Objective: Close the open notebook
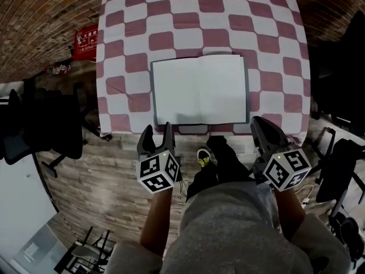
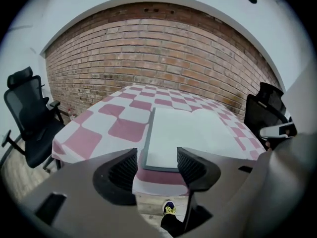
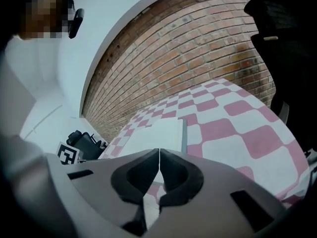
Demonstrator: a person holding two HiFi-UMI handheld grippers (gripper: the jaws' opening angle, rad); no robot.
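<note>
The open notebook (image 1: 199, 89) lies flat, white pages up, near the front edge of the table with the pink-and-white checked cloth (image 1: 131, 39). Both grippers hang just short of that edge, apart from the notebook. My left gripper (image 1: 158, 129) is in front of the notebook's left corner, its jaws open with nothing between them. In the left gripper view the notebook (image 2: 188, 133) lies beyond the open left gripper (image 2: 156, 165). My right gripper (image 1: 256, 121) is off the right corner, jaws shut and empty. The right gripper view shows the notebook (image 3: 156, 135) past the closed right gripper (image 3: 159, 155).
Black office chairs stand left of the table (image 1: 51, 130) and at its right (image 1: 342, 170). A red sign (image 1: 85, 41) leans against the brick wall at the far left. The person's legs and a shoe (image 1: 203, 157) are under the table's front edge.
</note>
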